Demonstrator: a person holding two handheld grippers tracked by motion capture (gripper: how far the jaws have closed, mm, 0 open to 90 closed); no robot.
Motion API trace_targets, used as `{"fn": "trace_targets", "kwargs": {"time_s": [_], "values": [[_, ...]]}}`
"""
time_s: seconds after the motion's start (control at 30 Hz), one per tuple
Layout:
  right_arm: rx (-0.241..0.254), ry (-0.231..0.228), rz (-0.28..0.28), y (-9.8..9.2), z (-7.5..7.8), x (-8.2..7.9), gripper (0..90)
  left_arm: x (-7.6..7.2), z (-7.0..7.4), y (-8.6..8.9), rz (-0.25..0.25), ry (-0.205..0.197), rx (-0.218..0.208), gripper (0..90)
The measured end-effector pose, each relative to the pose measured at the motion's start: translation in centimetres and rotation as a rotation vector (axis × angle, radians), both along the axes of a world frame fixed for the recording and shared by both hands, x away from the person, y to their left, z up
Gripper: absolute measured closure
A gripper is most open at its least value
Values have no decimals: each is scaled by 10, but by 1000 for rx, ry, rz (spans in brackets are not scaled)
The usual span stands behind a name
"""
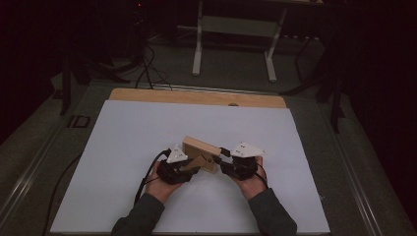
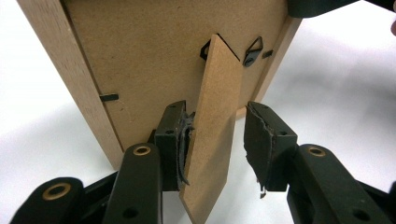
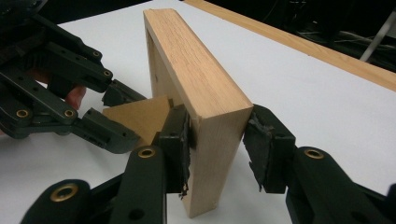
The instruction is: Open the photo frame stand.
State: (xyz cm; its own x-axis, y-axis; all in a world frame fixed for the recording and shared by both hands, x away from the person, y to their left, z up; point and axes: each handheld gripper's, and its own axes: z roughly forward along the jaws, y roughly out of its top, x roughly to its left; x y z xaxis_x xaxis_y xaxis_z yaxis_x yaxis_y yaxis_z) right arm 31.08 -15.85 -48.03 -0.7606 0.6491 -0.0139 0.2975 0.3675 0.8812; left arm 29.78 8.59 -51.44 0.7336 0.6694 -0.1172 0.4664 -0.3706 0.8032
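Note:
A light wooden picture frame [image 1: 199, 146] stands on edge on the white table top between my two grippers. Its brown backing board [image 2: 154, 51] faces the left gripper, with the fold-out stand flap [image 2: 217, 107] swung away from it. My left gripper [image 2: 215, 116] straddles that flap: one pad touches it, the other stands off with a gap, so it is open. My right gripper [image 3: 217, 126] is shut on the near end of the frame [image 3: 196, 70], pads on both faces. The left gripper [image 3: 109, 114] and the flap [image 3: 142, 116] show behind it.
The white sheet [image 1: 147, 123] covers the table, with a bare wooden strip [image 1: 196, 97] along the far edge. A black cable [image 1: 145, 179] trails from the left gripper. Beyond the table stand white table legs [image 1: 197, 54] and floor cables [image 1: 147, 69].

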Motion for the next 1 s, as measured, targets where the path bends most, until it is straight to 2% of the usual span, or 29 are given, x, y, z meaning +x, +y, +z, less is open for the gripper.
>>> {"fn": "trace_targets", "kwargs": {"time_s": [0.07,0.3,0.63,0.8,1.0], "values": [[4,5,10,1,-1,-1,601,-1,1,2,-7,0,-10,604],[-2,5,15,4,-4,-5,592,-4,3,3,-15,-5,-1,606],[-45,-37,27,8,-6,-16,587,-10,1,6,-19,-4,-12,615],[-36,-19,42,9,-7,-19,572,-13,0,7,-22,-5,-12,615],[-58,-28,55,11,-9,-24,563,-16,-3,8,-28,2,-11,616]]}}
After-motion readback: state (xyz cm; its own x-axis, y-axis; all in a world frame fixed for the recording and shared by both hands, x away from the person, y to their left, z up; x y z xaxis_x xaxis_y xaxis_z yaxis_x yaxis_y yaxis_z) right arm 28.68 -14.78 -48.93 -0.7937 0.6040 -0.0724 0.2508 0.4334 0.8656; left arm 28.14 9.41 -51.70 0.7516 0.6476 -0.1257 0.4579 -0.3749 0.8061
